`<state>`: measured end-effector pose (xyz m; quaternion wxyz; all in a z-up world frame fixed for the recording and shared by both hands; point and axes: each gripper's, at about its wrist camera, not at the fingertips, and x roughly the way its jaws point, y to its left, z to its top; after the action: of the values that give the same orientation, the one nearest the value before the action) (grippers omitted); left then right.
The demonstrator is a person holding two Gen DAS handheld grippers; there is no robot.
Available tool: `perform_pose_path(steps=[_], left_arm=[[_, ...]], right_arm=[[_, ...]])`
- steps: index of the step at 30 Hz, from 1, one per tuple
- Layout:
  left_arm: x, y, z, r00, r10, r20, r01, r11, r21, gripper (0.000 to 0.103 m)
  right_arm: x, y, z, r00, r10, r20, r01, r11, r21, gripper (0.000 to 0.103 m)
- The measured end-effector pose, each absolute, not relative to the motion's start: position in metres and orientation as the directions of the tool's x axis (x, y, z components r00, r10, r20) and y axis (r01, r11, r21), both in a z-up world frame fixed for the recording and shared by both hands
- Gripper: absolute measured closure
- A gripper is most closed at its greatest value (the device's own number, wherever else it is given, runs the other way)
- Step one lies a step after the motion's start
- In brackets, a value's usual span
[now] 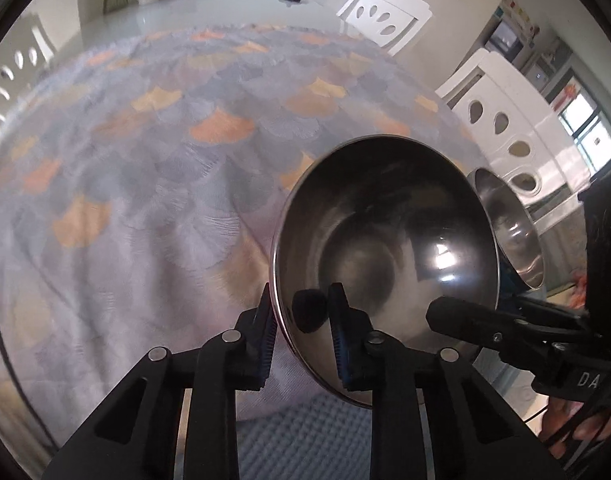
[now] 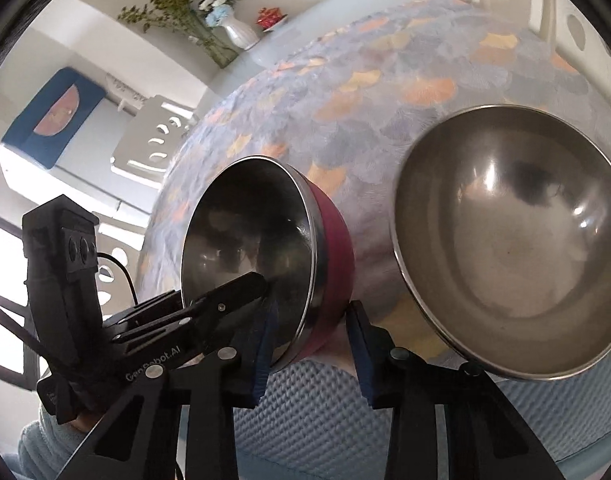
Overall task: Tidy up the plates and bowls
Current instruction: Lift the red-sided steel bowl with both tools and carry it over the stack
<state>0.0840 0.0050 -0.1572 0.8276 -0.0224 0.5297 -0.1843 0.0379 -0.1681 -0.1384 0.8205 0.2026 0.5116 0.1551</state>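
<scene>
both tongs clamp bowl rims: left tongs [image 1: 301, 344] on steel bowl [image 1: 385, 248], right tongs [image 2: 311, 344] on red-sided bowl [image 2: 265, 256].

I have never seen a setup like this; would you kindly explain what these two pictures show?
There is no robot here. A person holds a two-finger gripper in each hand, and each gripper carries a fisheye camera that looks along its fingers, which gives one picture per hand. The left gripper is clamped on the rim of a steel bowl with a red outside, the red bowl. The right gripper straddles the same bowl's wall and looks clamped too. A second steel bowl sits beside it on the patterned tablecloth.
</scene>
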Motion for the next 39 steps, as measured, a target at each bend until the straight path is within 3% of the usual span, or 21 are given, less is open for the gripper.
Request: perform_pose_path(steps=[8, 14, 28, 39], left_arm=[[0.063, 0.021, -0.12, 0.457, -0.293, -0.84, 0.241, 0.95, -0.201, 0.079], [0.043, 0.046, -0.108, 0.506, -0.179, -0.844, 0.129, 0.983, -0.131, 0.074], [-0.041, 0.127, -0.061, 0.613, 0.076, -0.786, -0.208, 0.976, -0.068, 0.07], [-0.108, 0.178, -0.065, 0.55, 0.236, -0.801, -0.436, 0.899, -0.034, 0.069]], right_arm=[[0.031, -0.151, -0.117, 0.455, 0.474, -0.754, -0.163, 0.877, 0.452, 0.069], [0.028, -0.122, -0.1, 0.441, 0.516, -0.734, -0.298, 0.856, 0.423, 0.069], [0.012, -0.008, -0.095, 0.217, 0.638, -0.739, -0.634, 0.667, 0.39, 0.068], [-0.019, 0.079, -0.103, 0.023, 0.687, -0.727, -0.756, 0.487, 0.437, 0.068]])
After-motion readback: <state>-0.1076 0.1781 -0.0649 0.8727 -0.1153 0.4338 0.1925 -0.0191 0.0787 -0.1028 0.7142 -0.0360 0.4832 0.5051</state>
